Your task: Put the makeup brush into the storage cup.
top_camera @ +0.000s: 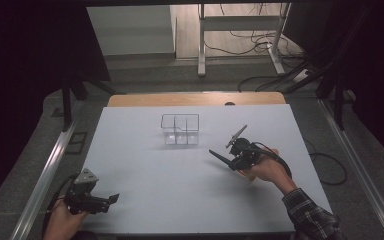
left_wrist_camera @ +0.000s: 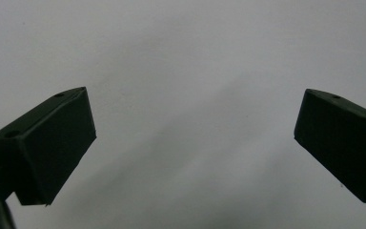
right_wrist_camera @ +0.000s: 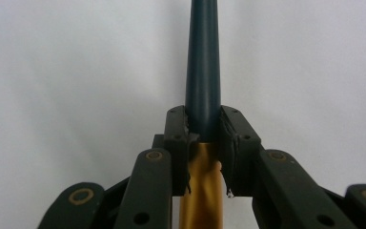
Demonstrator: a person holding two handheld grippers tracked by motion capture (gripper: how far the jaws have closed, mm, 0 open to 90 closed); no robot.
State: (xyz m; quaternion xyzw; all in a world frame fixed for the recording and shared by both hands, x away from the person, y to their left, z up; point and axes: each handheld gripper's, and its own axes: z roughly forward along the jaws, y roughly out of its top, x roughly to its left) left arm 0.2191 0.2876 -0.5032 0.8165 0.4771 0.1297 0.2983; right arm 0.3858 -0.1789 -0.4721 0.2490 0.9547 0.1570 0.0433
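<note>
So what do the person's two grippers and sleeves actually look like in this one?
Both are black two-jaw tools. The left gripper carries a grey three-cornered plate on top and trails a dark cable; its pads are blocky, slanted wedges with small screw holes. The right gripper has black linked arms with brass-coloured pivot rivets, and a dark cable loops behind it. The right forearm wears a dark plaid sleeve.

Overall light: the high view is showing a dim room, with black vignetting closing in on both sides and the top.
Brightest area: the floor beyond the table (top_camera: 190, 165) is catching the most light.
Shadows: soft shadows are lying under the right gripper (top_camera: 230, 150) and across the left gripper view's surface.
Focus: the left gripper's jaws are looking soft-edged; the dark handle (right_wrist_camera: 202, 62) is blurring towards its far end.
Glare: the gold part (right_wrist_camera: 202, 186) is giving a mild sheen.
</note>
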